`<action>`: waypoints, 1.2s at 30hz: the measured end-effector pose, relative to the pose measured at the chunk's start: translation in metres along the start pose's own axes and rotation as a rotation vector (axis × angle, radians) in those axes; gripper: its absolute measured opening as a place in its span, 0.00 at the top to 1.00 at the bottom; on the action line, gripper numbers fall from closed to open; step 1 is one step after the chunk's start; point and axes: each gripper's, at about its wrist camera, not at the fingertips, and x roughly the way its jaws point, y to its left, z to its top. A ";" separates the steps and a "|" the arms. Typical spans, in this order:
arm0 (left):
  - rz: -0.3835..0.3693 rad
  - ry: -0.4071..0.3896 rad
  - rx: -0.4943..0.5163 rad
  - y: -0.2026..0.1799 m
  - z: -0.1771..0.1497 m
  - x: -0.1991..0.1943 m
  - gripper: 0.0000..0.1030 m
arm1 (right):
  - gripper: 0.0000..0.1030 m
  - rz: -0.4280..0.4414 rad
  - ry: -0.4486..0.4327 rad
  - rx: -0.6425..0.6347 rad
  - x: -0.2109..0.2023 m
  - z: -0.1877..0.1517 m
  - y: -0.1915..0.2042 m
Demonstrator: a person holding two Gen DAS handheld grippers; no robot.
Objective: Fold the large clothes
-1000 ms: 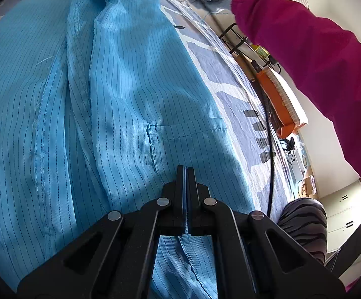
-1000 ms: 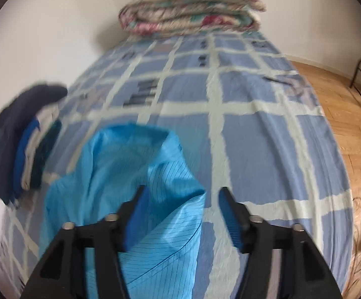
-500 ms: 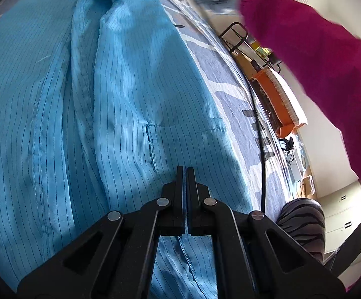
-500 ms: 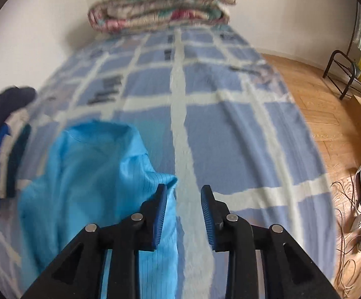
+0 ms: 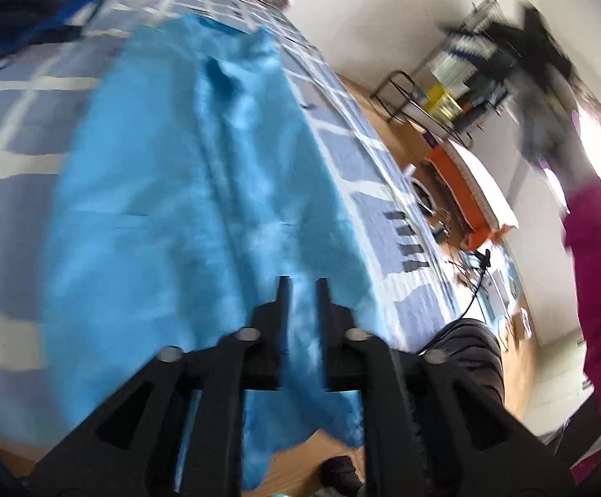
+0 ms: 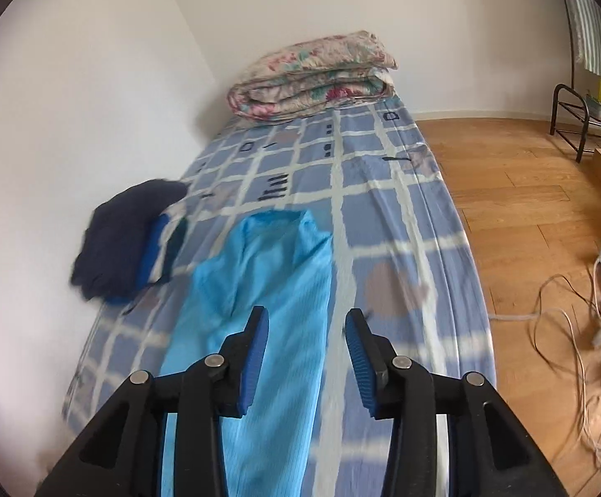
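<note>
Lying lengthwise along the bed, the blue garment is spread flat on the checked sheet, its near end hanging over the foot of the bed toward the wooden floor. A folded floral quilt sits at the far end of the bed against the wall, and a pile of dark folded clothes rests beside the garment on the wall side, apart from it.

Seen from the left wrist, the left tongs point down at the garment from above its near end. Their jaws have just been opening — a narrow gap now shows between them, with cloth visible through it, but they do not press on the fabric. This view is blurred.

The right tongs hang above the bed, aimed along its length and tilted down. Their jaws have just been opening again and stand moderately apart, with nothing between the blue pads — the garment lies below them, untouched.

In the left view a pink sleeve rises at the right edge, and a striped trouser leg stands beside the bed. A wire rack and an orange box are on the floor beyond.
</note>
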 end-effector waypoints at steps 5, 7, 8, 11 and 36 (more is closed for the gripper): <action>0.101 -0.027 -0.021 0.040 -0.013 -0.046 0.57 | 0.60 0.018 0.036 -0.042 -0.053 -0.080 0.015; 0.127 -0.018 -0.051 0.057 -0.021 -0.053 0.57 | 0.60 0.011 0.071 -0.060 -0.061 -0.123 0.022; 0.131 -0.006 -0.070 0.066 -0.025 -0.054 0.57 | 0.60 0.010 0.093 -0.064 -0.062 -0.143 0.025; 0.172 0.012 -0.130 0.088 -0.035 -0.049 0.57 | 0.60 0.020 0.164 -0.072 -0.058 -0.206 0.032; -0.050 0.170 -0.373 0.120 -0.075 -0.021 0.64 | 0.54 0.228 0.401 0.066 0.024 -0.356 0.019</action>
